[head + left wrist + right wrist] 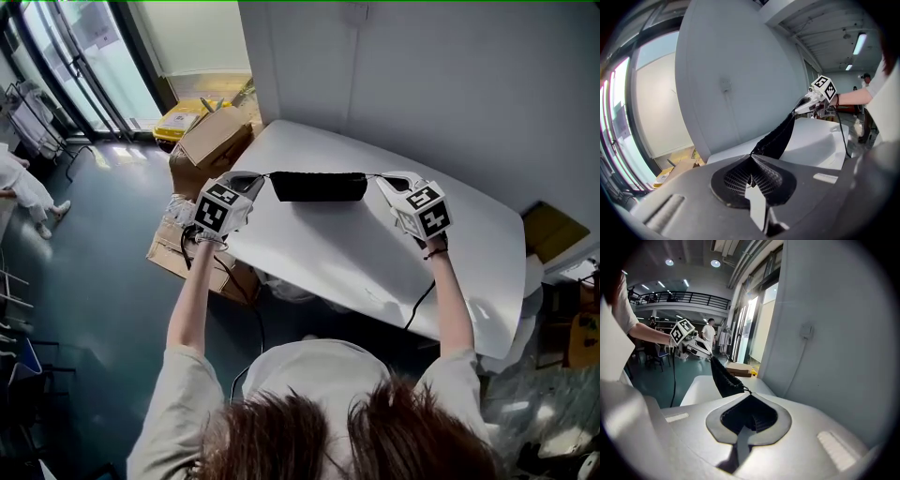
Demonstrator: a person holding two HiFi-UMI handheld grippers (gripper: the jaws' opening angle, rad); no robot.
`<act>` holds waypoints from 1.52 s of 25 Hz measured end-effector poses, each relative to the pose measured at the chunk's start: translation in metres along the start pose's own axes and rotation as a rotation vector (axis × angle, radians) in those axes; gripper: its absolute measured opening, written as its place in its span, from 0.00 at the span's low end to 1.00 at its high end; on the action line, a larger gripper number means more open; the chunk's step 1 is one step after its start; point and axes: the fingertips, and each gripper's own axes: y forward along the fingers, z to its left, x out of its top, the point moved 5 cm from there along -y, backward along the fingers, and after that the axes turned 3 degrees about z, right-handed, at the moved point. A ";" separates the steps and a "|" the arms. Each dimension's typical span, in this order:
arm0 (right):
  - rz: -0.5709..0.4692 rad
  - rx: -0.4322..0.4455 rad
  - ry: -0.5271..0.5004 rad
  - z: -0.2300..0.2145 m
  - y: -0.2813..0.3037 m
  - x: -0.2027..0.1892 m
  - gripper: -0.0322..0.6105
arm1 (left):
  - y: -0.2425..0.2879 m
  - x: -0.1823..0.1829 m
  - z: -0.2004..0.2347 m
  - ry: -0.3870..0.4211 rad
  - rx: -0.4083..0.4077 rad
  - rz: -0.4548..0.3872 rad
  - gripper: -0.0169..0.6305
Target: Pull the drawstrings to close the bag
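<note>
A black drawstring bag [319, 186] hangs stretched level between my two grippers, just above the far part of the white table [375, 258]. My left gripper [257, 176] is shut on the drawstring [266, 174] at the bag's left end. My right gripper [381, 178] is shut on the cord at the right end. In the left gripper view the bag [780, 136] runs taut from my shut left gripper [751, 158] to the right gripper [810, 102] beyond it. In the right gripper view the bag [723, 378] runs from the right gripper [749, 393] to the left gripper [696, 347].
A grey wall [422, 84] stands close behind the table. Cardboard boxes [211, 139] and a yellow item [178, 120] lie on the floor at the table's left. A black cable [420, 305] hangs over the table's front edge. A person [23, 187] stands far left.
</note>
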 end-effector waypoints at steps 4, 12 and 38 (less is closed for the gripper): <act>-0.032 -0.012 -0.006 -0.003 -0.007 0.011 0.07 | -0.010 0.010 0.004 -0.003 0.025 -0.033 0.02; -0.098 -0.047 -0.030 -0.010 -0.017 0.045 0.07 | -0.031 0.034 0.019 0.007 0.067 -0.106 0.02; -0.279 -0.113 -0.094 -0.035 -0.042 0.116 0.07 | -0.075 0.103 0.051 0.052 0.190 -0.296 0.02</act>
